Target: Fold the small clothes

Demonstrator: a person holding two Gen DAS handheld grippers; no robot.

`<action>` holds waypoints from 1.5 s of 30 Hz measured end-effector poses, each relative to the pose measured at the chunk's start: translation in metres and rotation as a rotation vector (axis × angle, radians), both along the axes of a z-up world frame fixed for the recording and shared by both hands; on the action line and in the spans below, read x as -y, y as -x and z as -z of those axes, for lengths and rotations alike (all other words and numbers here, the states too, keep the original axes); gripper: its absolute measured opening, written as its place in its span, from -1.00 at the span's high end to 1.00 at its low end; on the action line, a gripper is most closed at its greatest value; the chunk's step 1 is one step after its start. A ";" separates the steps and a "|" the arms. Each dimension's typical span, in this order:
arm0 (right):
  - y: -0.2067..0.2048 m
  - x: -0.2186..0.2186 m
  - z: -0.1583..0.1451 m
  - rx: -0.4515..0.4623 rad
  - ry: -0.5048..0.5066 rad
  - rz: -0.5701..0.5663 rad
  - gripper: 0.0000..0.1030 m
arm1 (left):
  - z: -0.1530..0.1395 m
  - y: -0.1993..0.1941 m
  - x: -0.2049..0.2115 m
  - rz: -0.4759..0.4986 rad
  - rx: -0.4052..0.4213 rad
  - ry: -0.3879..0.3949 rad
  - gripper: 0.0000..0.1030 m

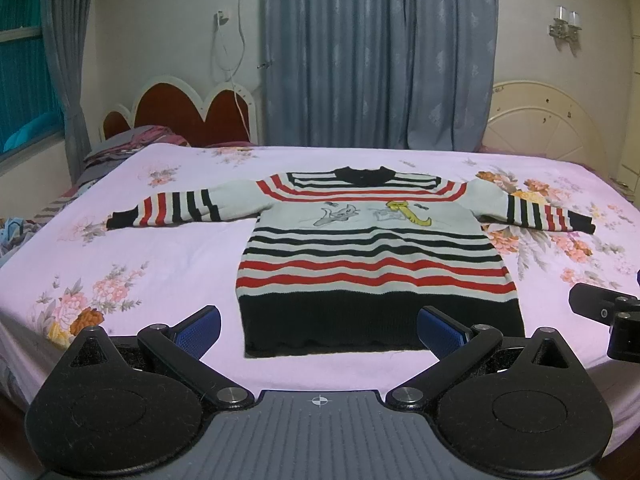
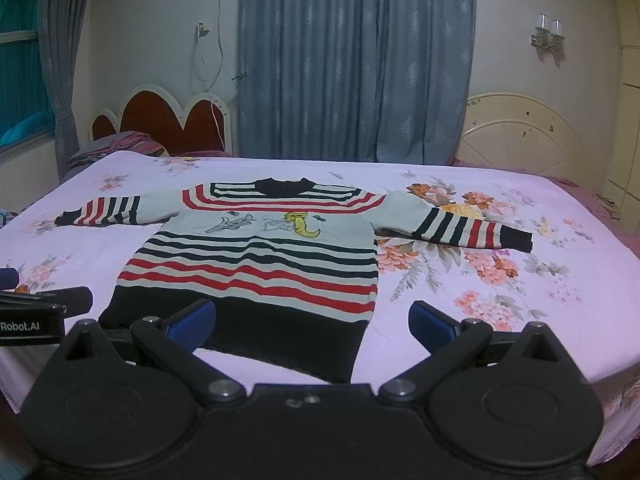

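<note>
- I'm seeing the sweater (image 1: 372,248) lying flat on the bed (image 1: 168,264), sleeves spreading left and right.
- Curtains (image 1: 376,52) are hanging behind the bed.
- My left gripper (image 1: 320,332) is hovering before the hem, my right gripper (image 2: 312,320) beside it.

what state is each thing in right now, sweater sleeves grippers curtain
sweater: spread flat on the bed, front up, unfolded
left sleeve: stretched out sideways
right sleeve: stretched out sideways
left gripper: open, empty, near the hem
right gripper: open, empty, near the hem
curtain: drawn shut
</note>
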State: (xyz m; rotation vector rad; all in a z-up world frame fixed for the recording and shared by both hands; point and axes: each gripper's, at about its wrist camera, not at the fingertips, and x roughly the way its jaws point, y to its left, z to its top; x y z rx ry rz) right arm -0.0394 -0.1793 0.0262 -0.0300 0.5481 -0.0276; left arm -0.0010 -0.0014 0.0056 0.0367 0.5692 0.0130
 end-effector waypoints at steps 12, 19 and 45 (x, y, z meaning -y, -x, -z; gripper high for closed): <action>-0.001 -0.001 0.000 -0.004 0.000 0.001 -0.99 | 0.001 -0.001 0.000 0.005 -0.005 -0.003 -1.00; -0.016 0.004 0.003 -0.006 -0.003 0.015 -0.99 | 0.001 -0.015 -0.004 0.009 0.001 -0.008 -1.00; -0.159 0.043 0.010 0.072 -0.144 0.300 -0.99 | 0.019 -0.213 -0.001 0.189 -0.046 0.111 -1.00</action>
